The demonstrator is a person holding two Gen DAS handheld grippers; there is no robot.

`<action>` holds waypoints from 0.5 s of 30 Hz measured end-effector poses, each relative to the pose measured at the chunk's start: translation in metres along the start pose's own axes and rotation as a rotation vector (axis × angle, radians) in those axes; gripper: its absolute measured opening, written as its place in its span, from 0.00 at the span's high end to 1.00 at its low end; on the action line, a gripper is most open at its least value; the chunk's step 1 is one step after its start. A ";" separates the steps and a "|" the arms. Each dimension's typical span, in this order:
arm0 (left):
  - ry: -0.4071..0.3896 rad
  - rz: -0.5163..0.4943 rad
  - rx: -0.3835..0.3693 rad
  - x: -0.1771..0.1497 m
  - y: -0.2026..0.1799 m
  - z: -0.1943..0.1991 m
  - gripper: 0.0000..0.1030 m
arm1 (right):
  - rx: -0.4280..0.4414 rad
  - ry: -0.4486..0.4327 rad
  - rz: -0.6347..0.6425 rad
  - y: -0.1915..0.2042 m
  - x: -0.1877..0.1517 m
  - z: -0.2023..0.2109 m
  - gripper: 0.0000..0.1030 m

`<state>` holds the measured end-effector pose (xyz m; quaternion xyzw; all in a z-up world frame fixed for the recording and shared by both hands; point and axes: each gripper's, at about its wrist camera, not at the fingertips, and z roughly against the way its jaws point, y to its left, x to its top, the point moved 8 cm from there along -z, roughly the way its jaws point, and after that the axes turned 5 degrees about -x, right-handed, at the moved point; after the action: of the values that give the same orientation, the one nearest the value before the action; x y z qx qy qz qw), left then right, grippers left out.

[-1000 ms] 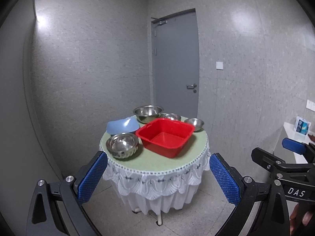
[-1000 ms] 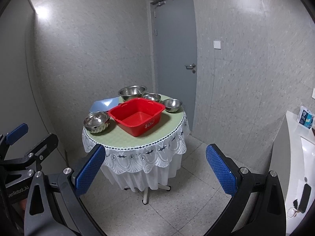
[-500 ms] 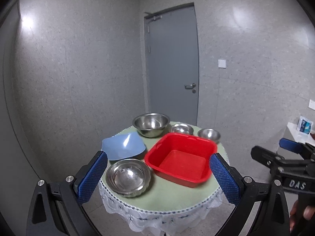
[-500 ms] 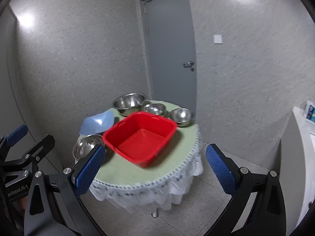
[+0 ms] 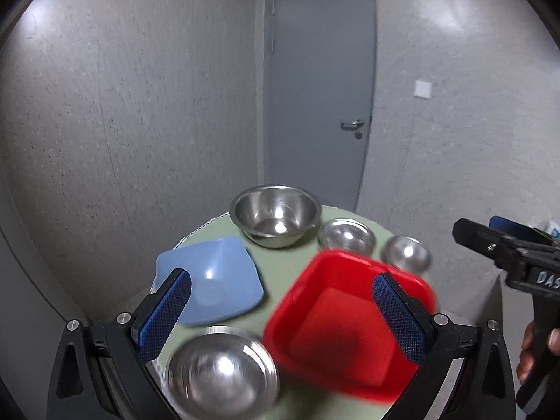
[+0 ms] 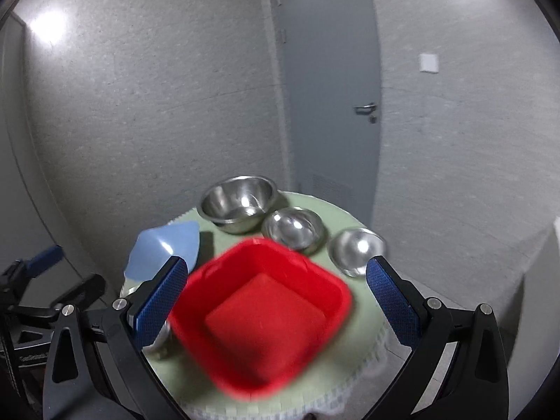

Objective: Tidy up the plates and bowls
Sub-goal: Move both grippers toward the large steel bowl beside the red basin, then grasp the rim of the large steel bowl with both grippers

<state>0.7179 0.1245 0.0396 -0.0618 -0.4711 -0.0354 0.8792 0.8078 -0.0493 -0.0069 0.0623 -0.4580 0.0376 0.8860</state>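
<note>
Round green surface [image 5: 280,269], lower centre: steel bowls, blue plate [image 5: 213,280], red tub [image 6: 259,318]. Both hand-held grippers [image 5: 280,315] [image 6: 273,308] spread, empty. Best approach bowl rims squarely, slowly.

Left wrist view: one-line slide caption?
Open left claw above a round table holding a red tub, blue dish and four steel bowls.

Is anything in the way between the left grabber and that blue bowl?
Nothing visible is. The left gripper is open and empty in the air, and the blue bowl sits uncovered on the table just ahead.
</note>
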 end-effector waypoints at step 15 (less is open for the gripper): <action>0.347 0.186 0.107 0.120 0.088 -0.321 0.05 | 0.198 0.342 0.105 -0.014 0.087 -0.292 0.00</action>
<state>1.0591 0.1652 -0.0434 -0.0513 -0.3061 0.0608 0.9487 1.0953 -0.0197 -0.1042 0.1178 -0.2974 0.1388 0.9372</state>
